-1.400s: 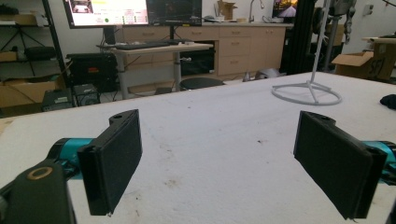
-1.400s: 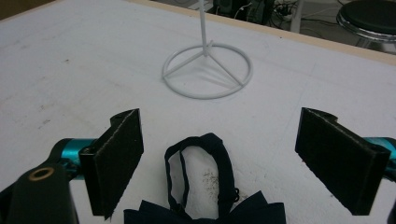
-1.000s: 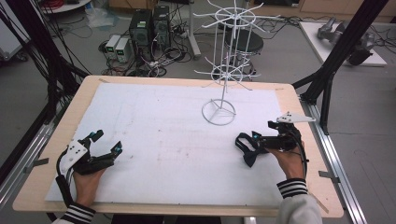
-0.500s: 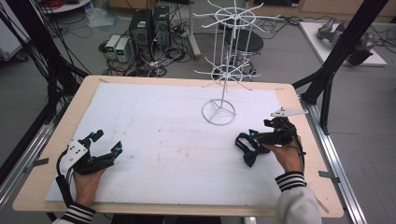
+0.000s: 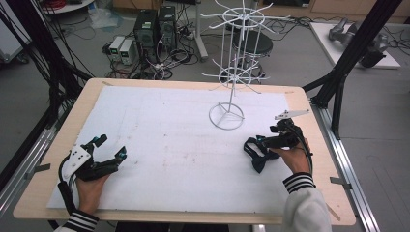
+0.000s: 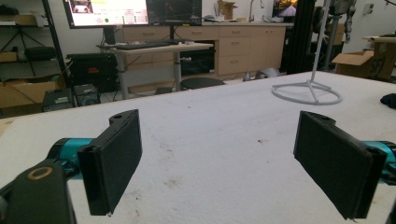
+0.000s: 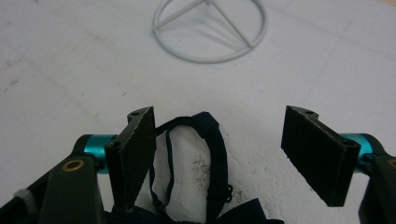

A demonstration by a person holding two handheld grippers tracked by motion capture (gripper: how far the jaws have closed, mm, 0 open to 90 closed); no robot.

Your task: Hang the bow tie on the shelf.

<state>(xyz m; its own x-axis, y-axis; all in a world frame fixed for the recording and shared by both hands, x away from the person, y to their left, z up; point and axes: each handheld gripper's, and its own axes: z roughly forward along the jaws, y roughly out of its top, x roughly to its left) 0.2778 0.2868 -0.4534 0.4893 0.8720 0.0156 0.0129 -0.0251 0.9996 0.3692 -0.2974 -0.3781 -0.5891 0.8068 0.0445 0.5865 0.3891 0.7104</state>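
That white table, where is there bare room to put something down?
The widest free patch on the white sheet lies between the left tool and the dark strap item, running back to the table's far-left corner. It is crowded on the right, where the wire rack stands close behind the right tool.

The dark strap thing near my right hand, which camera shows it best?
The right gripper view: the dark strap lies close up on the table between the open right tool's jaws, its loops plainly visible. The high view shows it small, a dark bundle by the right hand. The left gripper view catches just a dark scrap at the edge.
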